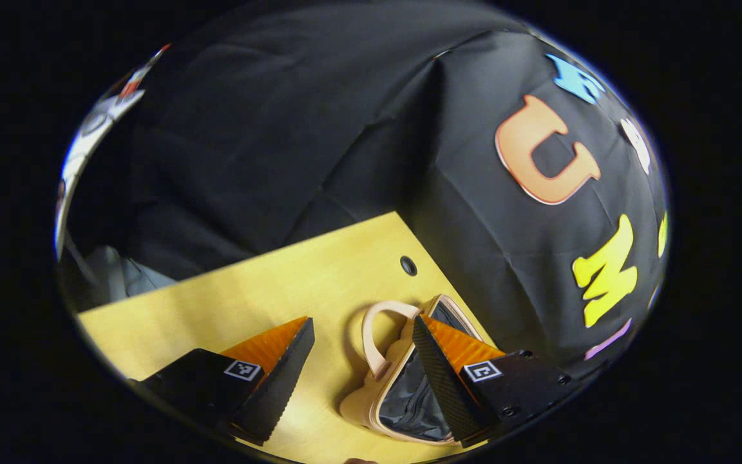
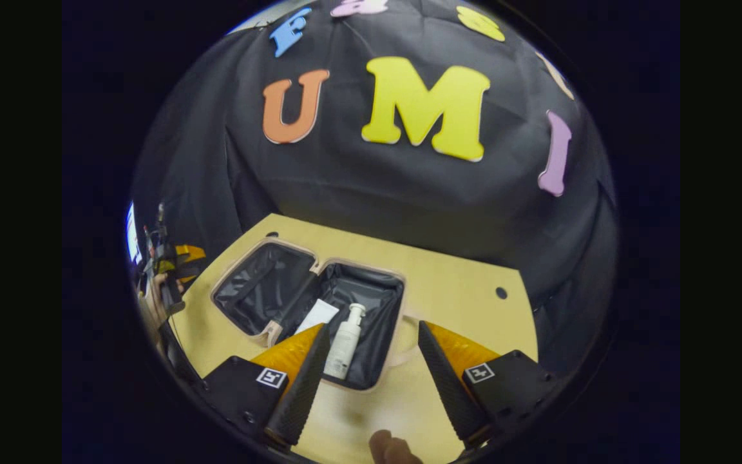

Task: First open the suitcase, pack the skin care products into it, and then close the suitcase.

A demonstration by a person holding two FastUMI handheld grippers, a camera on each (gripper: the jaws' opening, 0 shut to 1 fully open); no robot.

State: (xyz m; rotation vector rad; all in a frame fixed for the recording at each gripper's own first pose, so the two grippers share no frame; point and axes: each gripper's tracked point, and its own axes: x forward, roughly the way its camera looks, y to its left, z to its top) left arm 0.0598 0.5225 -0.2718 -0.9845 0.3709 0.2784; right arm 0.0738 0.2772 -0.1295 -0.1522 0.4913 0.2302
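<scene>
Lying open on the yellow table (image 2: 461, 283), the suitcase (image 2: 310, 303) is holding a white pump bottle (image 2: 345, 341) and a flat white tube (image 2: 317, 316) (both in one half). I am keeping my right gripper (image 2: 371, 380) spread wide above it, gripping nothing. My left gripper (image 1: 361, 361) is also gaping empty by the suitcase handle (image 1: 374, 335).

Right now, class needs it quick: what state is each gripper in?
Left gripper: open, holding nothing, above the suitcase.
Right gripper: open, holding nothing.

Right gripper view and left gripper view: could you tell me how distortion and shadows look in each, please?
Right gripper view: fisheye bows the table edge; the open suitcase interior stays dark, bottle bright. Left gripper view: the suitcase handle casts a soft shadow on the tabletop.
</scene>
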